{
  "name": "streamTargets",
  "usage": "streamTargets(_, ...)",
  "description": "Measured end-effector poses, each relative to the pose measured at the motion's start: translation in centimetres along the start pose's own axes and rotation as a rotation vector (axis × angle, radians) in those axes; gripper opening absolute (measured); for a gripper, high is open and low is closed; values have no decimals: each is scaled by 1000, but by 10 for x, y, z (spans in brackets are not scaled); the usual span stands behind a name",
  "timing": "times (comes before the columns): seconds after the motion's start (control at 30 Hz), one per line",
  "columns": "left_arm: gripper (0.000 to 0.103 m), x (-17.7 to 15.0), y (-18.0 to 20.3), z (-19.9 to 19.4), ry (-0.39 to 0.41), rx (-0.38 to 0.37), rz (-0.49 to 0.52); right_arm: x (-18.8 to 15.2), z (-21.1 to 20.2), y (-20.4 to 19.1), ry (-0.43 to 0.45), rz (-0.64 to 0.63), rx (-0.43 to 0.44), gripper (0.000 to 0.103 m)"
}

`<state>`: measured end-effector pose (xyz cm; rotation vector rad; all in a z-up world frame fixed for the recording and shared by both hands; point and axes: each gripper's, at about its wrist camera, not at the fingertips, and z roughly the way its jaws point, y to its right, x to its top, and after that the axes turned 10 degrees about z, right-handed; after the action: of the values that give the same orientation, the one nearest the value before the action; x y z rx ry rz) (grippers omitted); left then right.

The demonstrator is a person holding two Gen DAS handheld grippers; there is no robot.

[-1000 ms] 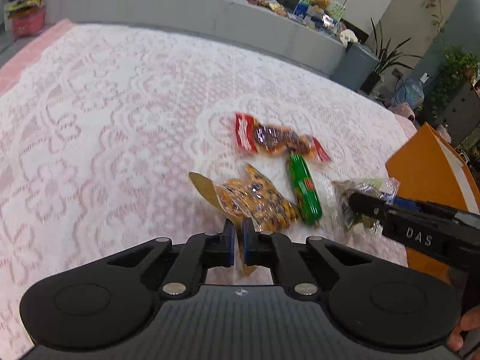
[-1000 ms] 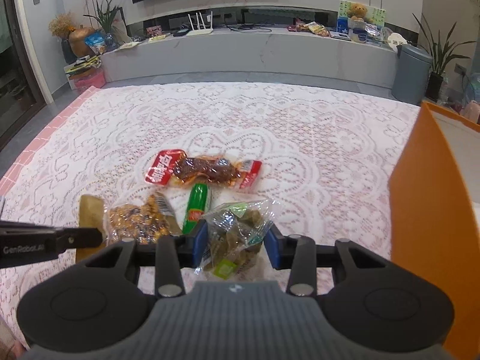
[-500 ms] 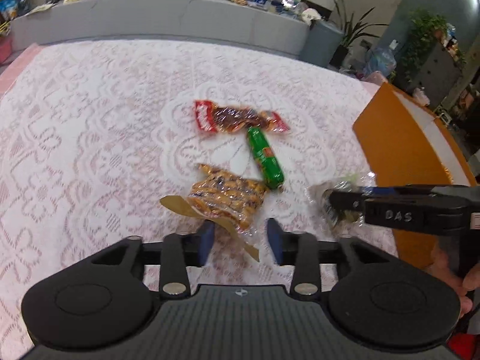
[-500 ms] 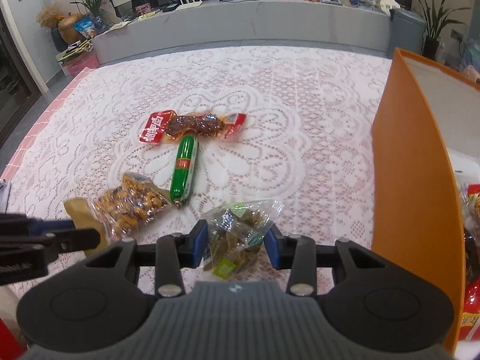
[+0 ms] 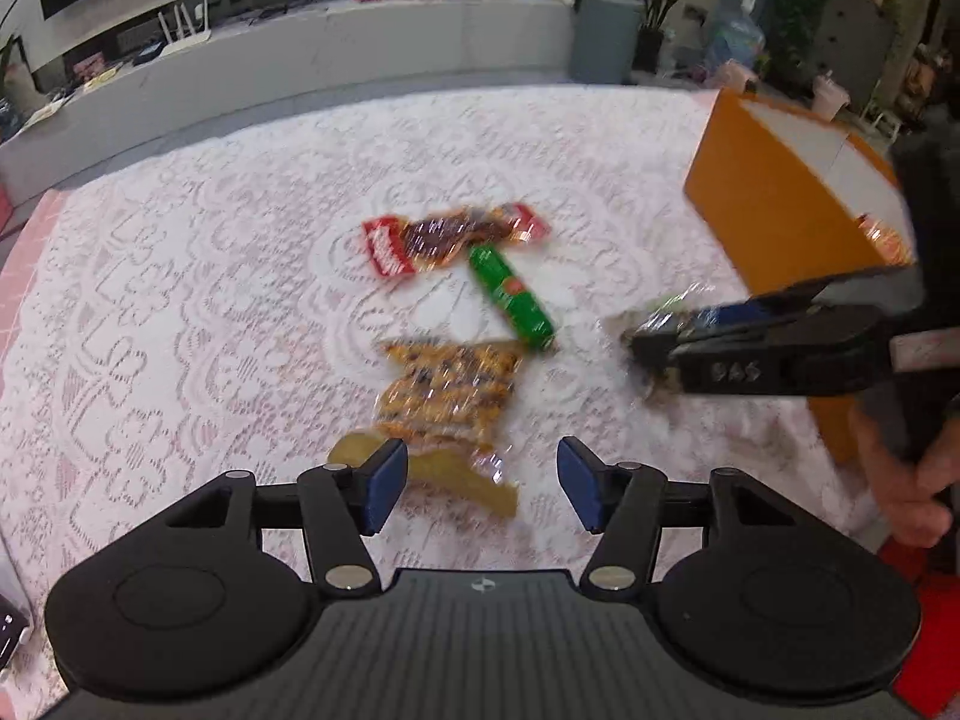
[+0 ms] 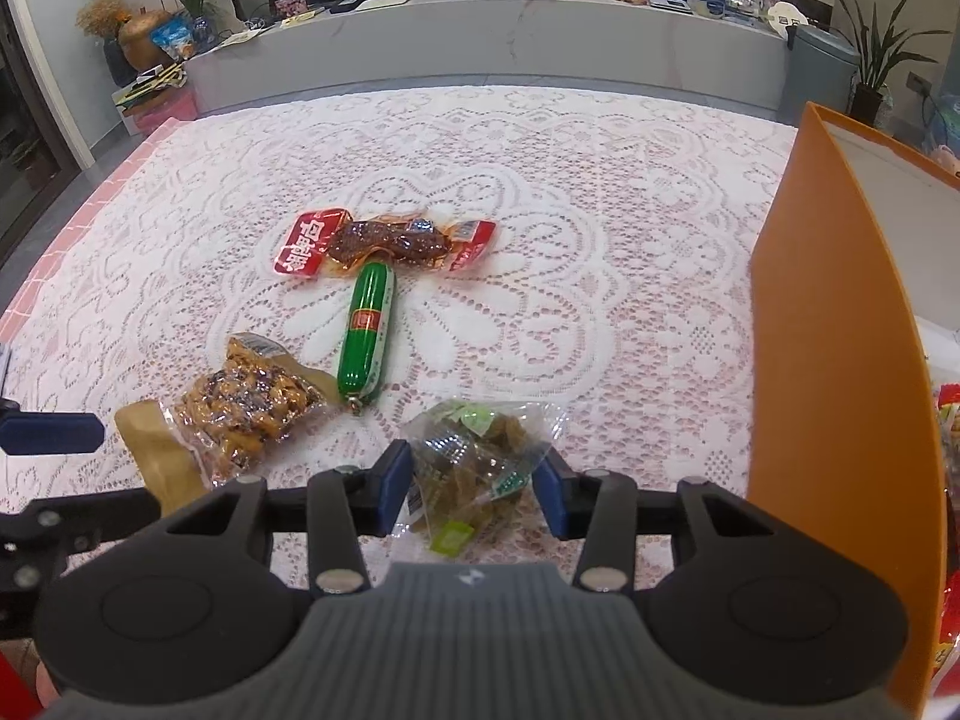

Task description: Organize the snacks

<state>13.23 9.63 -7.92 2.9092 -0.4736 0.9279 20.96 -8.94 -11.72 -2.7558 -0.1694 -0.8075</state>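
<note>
Over the orange-brown nut packet [image 5: 450, 390] my left gripper [image 5: 480, 480] hangs with its jaws opening wide; nothing sits between the pads, and the packet lies on the lace cloth. My right gripper [image 6: 474, 492] is shut on a clear packet of green-brown snacks [image 6: 480, 456], low over the cloth, though its jaws are starting to open. A green sausage [image 6: 366, 330] and a red-ended packet of dark meat [image 6: 384, 243] lie further back. The nut packet [image 6: 246, 408] shows at left in the right wrist view, beside a blue pad [image 6: 51, 432] of the left gripper.
An orange box [image 6: 834, 330] with a white inside stands at the right, some red snack packets [image 6: 945, 420] inside it. A hand [image 5: 906, 480] holds the right gripper [image 5: 642, 342]. A grey bench [image 6: 480, 42] with clutter runs along the back.
My left gripper let go of the nut packet's tan edge, opened wide, rolled and lifted. The right gripper's jaws widened slightly around the clear packet.
</note>
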Motion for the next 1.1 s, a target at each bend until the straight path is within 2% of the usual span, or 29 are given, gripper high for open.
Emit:
streamTargets(0.1,73,6,-5,1,34,-9,-26,0,-2,1,3,7,5,46)
streamTargets(0.23,74,15,-12,12,50,-30,-28,3,-5,2,30,5,-8,59)
streamTargets(0.3,75,18,-13,17,59,-8,9,5,-7,3,42,3,-8,64)
streamTargets(0.4,83,18,-11,23,92,2,94,7,-9,3,67,-3,-17,66)
streamTargets(0.5,86,16,-14,37,73,-22,104,9,-11,3,89,-16,-32,67)
streamTargets(0.63,86,11,-15,55,50,12,101,11,-13,2,111,-34,-41,72)
streamTargets(0.7,86,9,-16,61,45,-10,97,10,-14,-1,118,-58,-46,73)
streamTargets(0.8,86,9,-16,67,38,-29,91,7,-10,-5,88,-91,-39,74)
streamTargets(0.93,86,7,-13,76,34,-2,126,1,0,-8,27,-109,-57,74)
streamTargets(1.1,89,2,-14,86,6,5,150,2,14,-1,-46,-61,-52,73)
